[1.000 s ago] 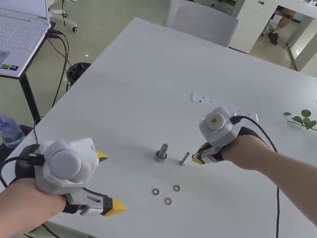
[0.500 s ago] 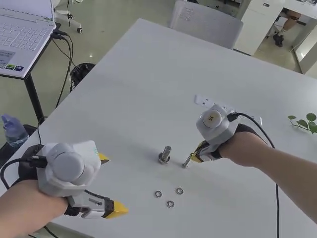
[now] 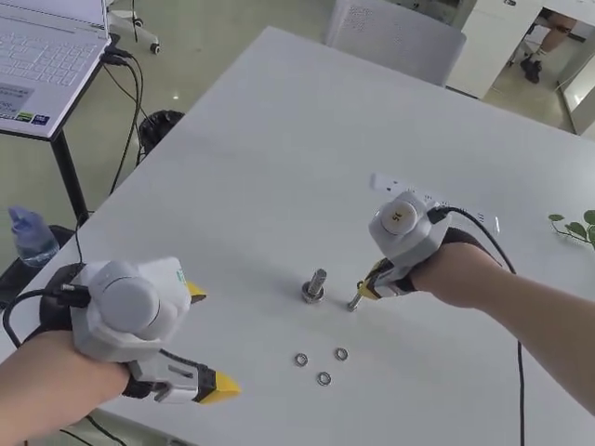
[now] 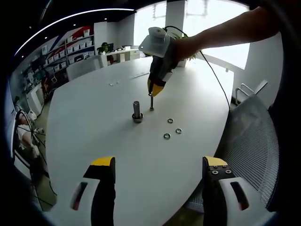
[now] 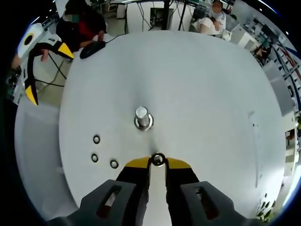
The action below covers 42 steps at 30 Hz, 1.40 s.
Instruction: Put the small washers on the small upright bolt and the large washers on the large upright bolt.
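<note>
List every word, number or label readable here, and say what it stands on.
No text reads clearly.
Round cap of the right gripper, holding the small bolt: a dark mark, perhaps digits, too small to read.
Stickers on the laptop: too small to read.
</note>
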Available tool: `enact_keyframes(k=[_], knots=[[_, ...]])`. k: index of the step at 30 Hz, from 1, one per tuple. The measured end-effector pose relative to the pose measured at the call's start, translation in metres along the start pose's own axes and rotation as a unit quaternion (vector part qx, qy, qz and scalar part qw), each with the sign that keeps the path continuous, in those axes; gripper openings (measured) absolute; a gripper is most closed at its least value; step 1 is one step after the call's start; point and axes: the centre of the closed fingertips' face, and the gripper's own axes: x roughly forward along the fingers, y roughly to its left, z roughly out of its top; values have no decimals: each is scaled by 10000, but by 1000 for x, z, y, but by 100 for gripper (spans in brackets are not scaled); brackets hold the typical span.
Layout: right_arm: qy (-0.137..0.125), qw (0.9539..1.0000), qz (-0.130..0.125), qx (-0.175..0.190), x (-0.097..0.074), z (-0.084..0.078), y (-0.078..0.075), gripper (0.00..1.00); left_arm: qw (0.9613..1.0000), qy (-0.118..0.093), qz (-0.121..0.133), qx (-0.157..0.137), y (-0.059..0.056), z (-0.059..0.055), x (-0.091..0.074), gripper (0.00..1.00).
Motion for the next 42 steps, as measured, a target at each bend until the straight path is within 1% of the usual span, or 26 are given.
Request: enact_keyframes(k=[4,8,13,16,18,21,23,30,32,42], knots=[[38,10000,-10,-58,-1,-1,0,12,10000,-15,-14,2,1,1,2,75],[59,10000,-2,-35,0,-1,0,12,10000,-7,-27,15,0,2,2,75],[104,9999,-11,-105,-3,-3,0,12,10000,0,-29,-4,1,1,2,74],[138,9998,26,-112,-3,-6,0,12,10000,13,-26,-4,1,-1,2,74],[158,9998,5,-134,-2,-8,-1,12,10000,9,-23,-27,1,-1,2,74],[96,9999,-10,-140,-2,-4,0,12,10000,9,-24,-27,1,-1,3,74],[100,9999,6,-133,-2,-3,1,12,10000,22,-36,-17,0,-1,4,74],[135,9998,-1,-133,-1,-3,1,12,10000,-4,-37,-25,-1,-1,4,74],[149,9998,-12,-146,-1,-4,1,12,10000,19,-39,-16,-2,-2,3,74],[193,9997,-5,-127,0,-5,1,12,10000,12,-35,-19,0,-3,3,74]])
